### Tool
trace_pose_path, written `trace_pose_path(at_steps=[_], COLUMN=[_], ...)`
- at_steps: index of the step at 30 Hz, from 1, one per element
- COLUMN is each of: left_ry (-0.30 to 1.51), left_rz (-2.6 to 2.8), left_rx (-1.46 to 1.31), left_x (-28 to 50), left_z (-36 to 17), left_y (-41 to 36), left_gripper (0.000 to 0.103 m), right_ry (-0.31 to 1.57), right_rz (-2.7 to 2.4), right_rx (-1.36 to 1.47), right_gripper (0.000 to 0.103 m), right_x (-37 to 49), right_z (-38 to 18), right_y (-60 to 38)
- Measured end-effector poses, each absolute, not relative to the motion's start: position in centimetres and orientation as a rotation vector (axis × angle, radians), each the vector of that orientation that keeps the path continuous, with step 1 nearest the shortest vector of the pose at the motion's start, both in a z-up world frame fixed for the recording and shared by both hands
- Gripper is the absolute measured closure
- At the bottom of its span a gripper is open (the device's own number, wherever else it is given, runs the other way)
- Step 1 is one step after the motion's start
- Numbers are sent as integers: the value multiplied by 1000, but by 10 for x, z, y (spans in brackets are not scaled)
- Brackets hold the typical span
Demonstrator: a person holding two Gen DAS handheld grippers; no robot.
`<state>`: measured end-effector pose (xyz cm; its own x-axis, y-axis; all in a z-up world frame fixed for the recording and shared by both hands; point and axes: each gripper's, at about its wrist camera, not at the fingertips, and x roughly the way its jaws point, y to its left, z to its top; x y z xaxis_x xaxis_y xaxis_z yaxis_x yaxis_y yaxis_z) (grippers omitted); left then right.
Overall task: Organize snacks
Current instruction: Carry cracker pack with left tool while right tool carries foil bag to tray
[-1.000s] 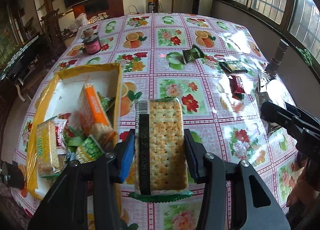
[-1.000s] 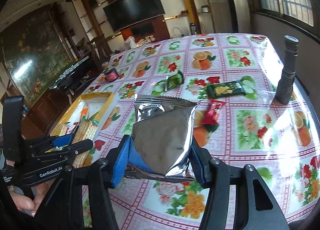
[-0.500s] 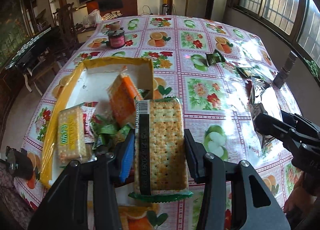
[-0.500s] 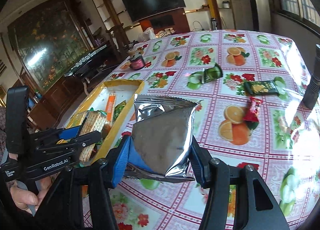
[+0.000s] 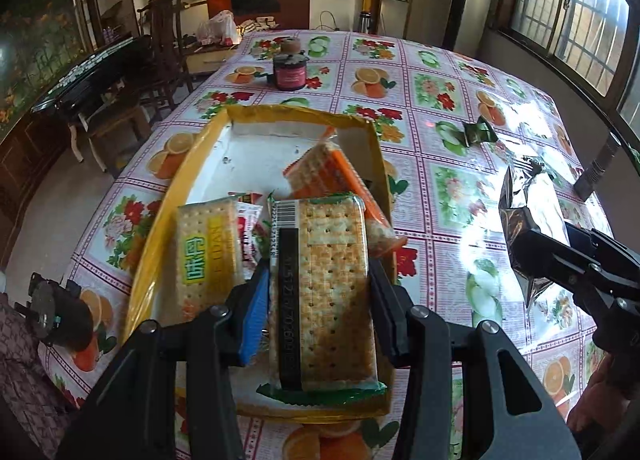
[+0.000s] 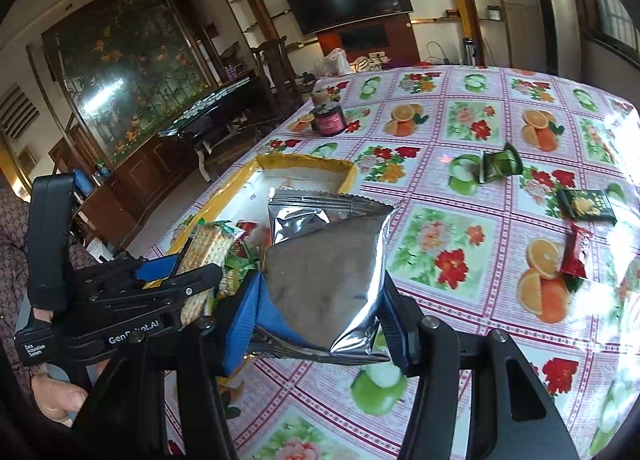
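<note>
While my left gripper (image 5: 318,296) keeps its pads pinched on the long sides of the green-edged cracker pack (image 5: 324,292), that pack now hangs over the near half of the yellow-rimmed box (image 5: 192,167) — a second ago it was out over the flowered tablecloth (image 5: 440,179), to the right of the box wall. I see the box has slid from the left edge of the left wrist view to its centre, so the yellow-labelled cracker pack (image 5: 206,256) and the orange-striped cracker pack (image 5: 332,171) inside it now sit just beside and behind what I hold. My right gripper (image 6: 320,296) stays clamped on the silver foil pouch (image 6: 326,272), same grip, same crumple; in its view the box now lies directly behind the pouch, where earlier it stood well off to the left. From the left view the pouch is to the right of the box, above the cloth — closer to the box than before. Out on the cloth the green wrapper (image 6: 500,167), the dark green bar (image 6: 586,203) and the red sachet (image 6: 576,256) lie where they were, and the dark jar (image 6: 329,121) stands beyond the box.
</note>
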<state>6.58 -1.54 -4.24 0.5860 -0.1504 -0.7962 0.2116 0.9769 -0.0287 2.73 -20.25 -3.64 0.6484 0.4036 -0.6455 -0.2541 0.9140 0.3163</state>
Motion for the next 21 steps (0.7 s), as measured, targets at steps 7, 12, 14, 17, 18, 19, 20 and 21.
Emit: trace_pose_path(at_steps=[7,12,14,17,18,19,20,21], left_ry=[926,933,936,942,944,947,950,951], left_rz=[-190,-172,-164,-156,-153,-152,-150,-147], left_rx=[51,32,27,24,24,23,21,19], left_x=[72,78,80,83,84,85,85,86], left_z=[-44,-47,-48,-51,-52,-53,-53,-54], left_y=[0,13,17,21,22,23,24,26], left_gripper=[55,55,55,55,55,55,55,55], right_ry=[789,801,807,810,811,813,815,816], right_rz=[415,452,465,483,488,492,495,497], right_rx=[189,182,182,175,172,167,163,161], right_gripper=[47,47,47,47,47,47,47,47], right_x=[39,50,55,60,62,63,64,66], right_z=[-38,-44,-46,-46,-47,-47,-47,-48], right_y=[-182,-166,-160,-150,-147,-145,-142,-140])
